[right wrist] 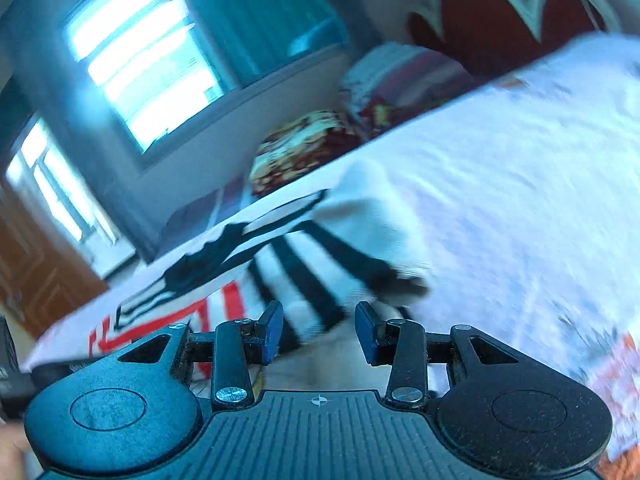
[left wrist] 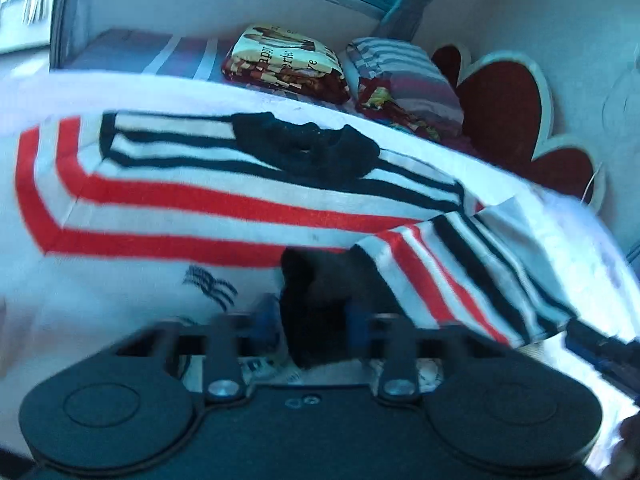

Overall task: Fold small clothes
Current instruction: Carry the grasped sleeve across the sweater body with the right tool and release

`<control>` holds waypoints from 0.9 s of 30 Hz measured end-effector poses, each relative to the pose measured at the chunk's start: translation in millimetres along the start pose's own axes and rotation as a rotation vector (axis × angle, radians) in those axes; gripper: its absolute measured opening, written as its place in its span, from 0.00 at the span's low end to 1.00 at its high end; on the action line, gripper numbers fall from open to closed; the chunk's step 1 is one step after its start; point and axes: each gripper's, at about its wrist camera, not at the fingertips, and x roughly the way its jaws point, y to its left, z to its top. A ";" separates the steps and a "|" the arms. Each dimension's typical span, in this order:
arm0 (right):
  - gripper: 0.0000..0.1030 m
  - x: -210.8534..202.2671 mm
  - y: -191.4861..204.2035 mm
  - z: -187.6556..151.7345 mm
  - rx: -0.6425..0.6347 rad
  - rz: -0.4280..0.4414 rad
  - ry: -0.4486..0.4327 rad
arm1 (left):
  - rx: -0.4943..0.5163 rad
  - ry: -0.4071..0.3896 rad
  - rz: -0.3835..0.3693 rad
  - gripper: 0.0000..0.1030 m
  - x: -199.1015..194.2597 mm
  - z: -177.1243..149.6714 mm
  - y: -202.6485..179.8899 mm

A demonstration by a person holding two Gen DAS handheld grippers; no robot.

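Observation:
A small white shirt (left wrist: 168,204) with red and black stripes and a black collar (left wrist: 308,152) lies on a white sheet on the bed. My left gripper (left wrist: 314,320) is shut on the black cuff of the shirt's sleeve (left wrist: 316,304), with the striped sleeve (left wrist: 460,276) folded across to the right. In the right wrist view the shirt (right wrist: 296,264) lies just ahead, blurred. My right gripper (right wrist: 319,332) is open and empty, its blue pads (right wrist: 272,330) just short of the sleeve's edge. The right gripper's tip (left wrist: 600,350) shows at the left view's right edge.
Folded patterned blankets (left wrist: 286,62) and a striped pillow (left wrist: 404,80) sit at the bed's far side. A red heart-shaped headboard (left wrist: 508,120) stands at the right. A window (right wrist: 148,56) and a wooden door (right wrist: 36,268) are behind.

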 end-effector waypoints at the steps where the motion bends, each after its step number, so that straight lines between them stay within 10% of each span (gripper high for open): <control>1: 0.39 -3.5 -6.2 2.8 0.026 0.005 0.002 | -0.014 0.001 -0.015 0.08 -1.9 3.5 1.9; 27: 0.39 14.3 -63.7 23.3 0.393 0.126 0.083 | -0.010 -0.045 0.073 0.06 -33.8 14.9 63.8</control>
